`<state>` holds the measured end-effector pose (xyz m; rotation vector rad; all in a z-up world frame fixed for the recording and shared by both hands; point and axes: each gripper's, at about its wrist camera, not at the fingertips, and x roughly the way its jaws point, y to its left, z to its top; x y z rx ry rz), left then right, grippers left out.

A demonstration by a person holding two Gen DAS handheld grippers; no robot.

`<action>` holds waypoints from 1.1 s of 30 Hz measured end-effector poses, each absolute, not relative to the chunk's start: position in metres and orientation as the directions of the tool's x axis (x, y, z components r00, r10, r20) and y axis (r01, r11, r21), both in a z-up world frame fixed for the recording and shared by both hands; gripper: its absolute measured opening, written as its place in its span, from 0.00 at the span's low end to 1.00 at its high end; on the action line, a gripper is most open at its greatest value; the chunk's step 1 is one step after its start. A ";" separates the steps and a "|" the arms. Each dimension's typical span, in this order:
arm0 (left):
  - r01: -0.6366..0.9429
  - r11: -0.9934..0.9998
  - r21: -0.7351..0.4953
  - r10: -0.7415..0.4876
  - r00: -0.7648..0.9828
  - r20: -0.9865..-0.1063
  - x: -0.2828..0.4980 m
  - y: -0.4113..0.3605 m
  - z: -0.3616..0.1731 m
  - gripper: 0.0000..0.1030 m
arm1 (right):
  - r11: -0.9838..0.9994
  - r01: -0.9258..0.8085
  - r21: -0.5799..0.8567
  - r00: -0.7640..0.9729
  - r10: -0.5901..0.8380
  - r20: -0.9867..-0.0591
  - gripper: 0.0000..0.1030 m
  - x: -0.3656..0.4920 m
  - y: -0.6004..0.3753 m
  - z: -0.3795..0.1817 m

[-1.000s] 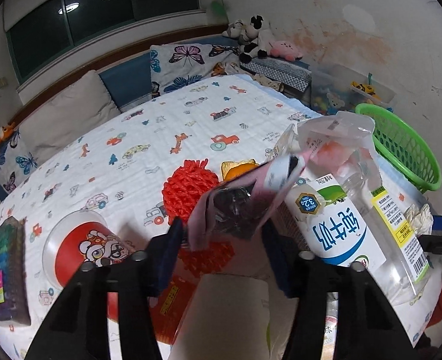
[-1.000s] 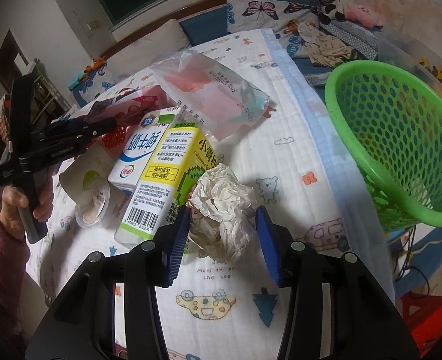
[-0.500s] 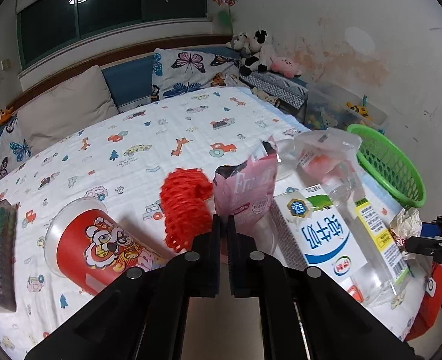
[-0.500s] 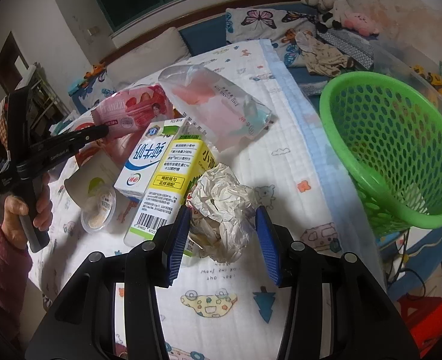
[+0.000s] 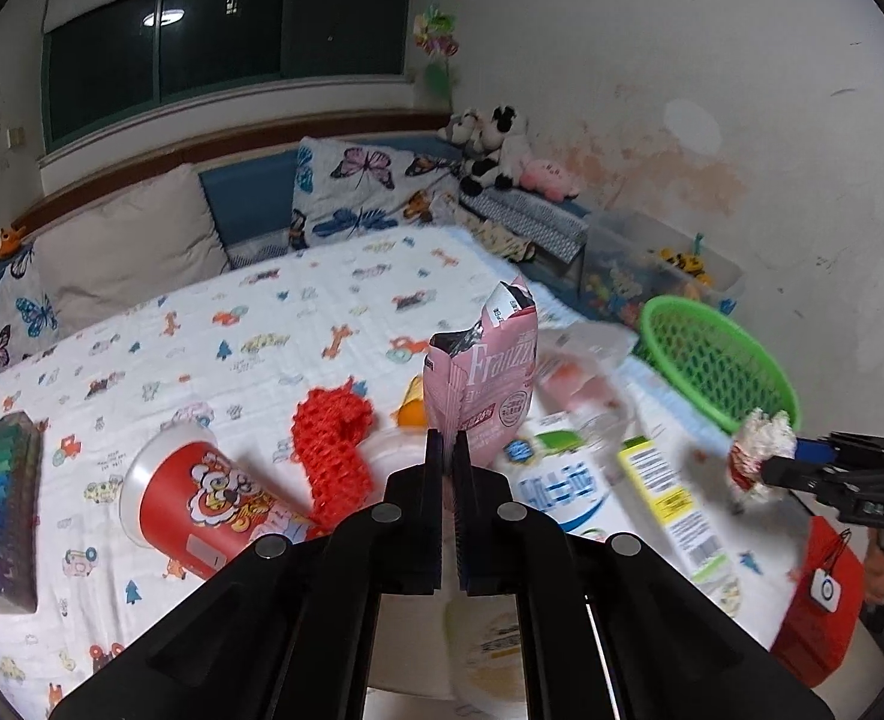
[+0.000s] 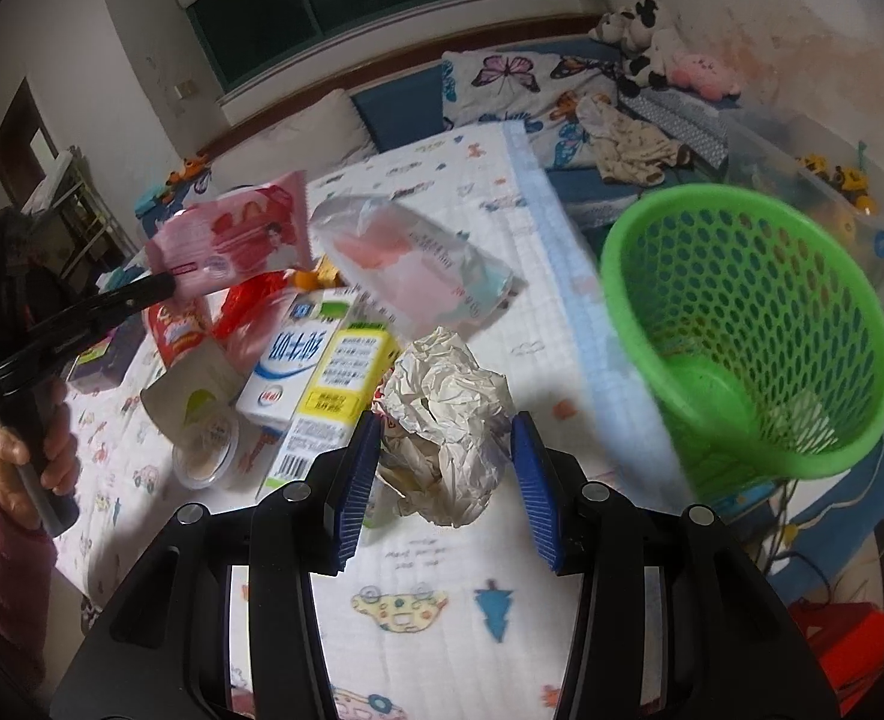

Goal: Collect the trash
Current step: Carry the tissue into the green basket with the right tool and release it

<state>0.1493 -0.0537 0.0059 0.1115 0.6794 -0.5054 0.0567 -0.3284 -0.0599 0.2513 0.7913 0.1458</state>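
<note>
The left tongs [image 5: 448,450] are clenched on the bottom edge of a pink snack wrapper [image 5: 484,378], which stands upright above the bed [image 5: 202,324], clear of the blanket. The right tongs [image 6: 445,468] are grasping a crumpled paper ball [image 6: 448,426] between the blue pads [image 6: 355,480], also lifted off the bed. In the right wrist view the green basket [image 6: 760,324] is at 2 o'clock from the paper ball, beside the edge of the bed. On the bed, at 11 o'clock from the ball, lie a milk carton [image 6: 298,354], a yellow carton [image 6: 340,390] and a clear plastic bag [image 6: 418,264]. A red paper cup [image 5: 202,504] and a red net [image 5: 334,444] lie at 9 o'clock from the wrapper in the left wrist view.
</note>
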 end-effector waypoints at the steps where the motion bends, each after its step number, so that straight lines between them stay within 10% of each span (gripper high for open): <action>1: 0.491 0.869 -0.065 -0.420 0.662 -0.621 0.147 -0.057 0.010 0.03 | 0.961 -0.027 0.275 0.701 0.214 -0.681 0.45 0.057 -0.333 -0.058; 33: 0.587 0.807 -0.059 -0.523 0.666 -0.532 0.123 -0.124 0.071 0.03 | 0.960 0.212 0.181 0.700 -0.020 -0.714 0.47 0.080 -0.451 -0.080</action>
